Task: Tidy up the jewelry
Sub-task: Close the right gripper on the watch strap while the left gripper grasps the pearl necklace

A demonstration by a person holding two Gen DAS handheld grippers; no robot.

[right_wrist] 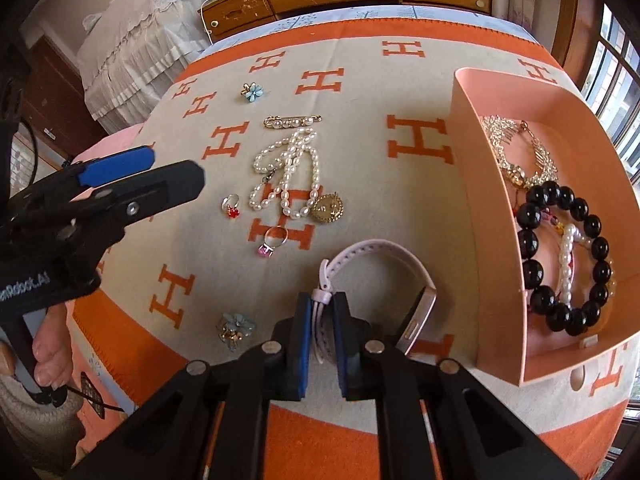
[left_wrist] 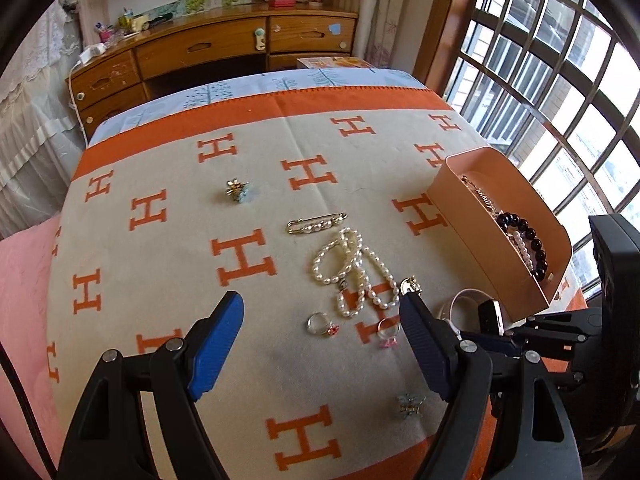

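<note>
1. Right gripper (right_wrist: 321, 322): jaws drawn in narrow, clamped on the pale lilac strap of the watch (right_wrist: 380, 264). The strap end stands pinched between the two pads; the rest of the band loops away from the gripper, with the watch face lying to the loop's right on the blanket (right_wrist: 360, 152).

2. Left gripper (left_wrist: 320, 332): jaws wide, nothing between them. It hangs over the red-stone ring (left_wrist: 322, 325), with the pink-stone ring (left_wrist: 387, 332) just inside its right finger.

3. Governing relation: the pink box (right_wrist: 480, 208) lies to the right of the held watch, close by, its open end facing the viewer. The right gripper is the nearer one to it. Judgement: the watch must be lifted clear of the near wall and carried rightward into the box.

4. Box contents, right wrist view: a black bead bracelet (right_wrist: 560, 256), a short pearl strand and gold pieces at the far end. Free floor is limited; the watch loop could settle on top of the beads.

5. Still loose on the blanket: the pearl necklace (right_wrist: 288, 176) with its gold pendant (right_wrist: 328, 209), long axis running away from the viewer; a pearl pin (right_wrist: 292, 121) lying crosswise beyond it; two blue flower pieces, one far (right_wrist: 252, 92), one near (right_wrist: 236, 330).

6. Writing: repeated orange "H" motifs on the blanket; a partly legible "...Robot.AI" label on the left gripper body.
</note>
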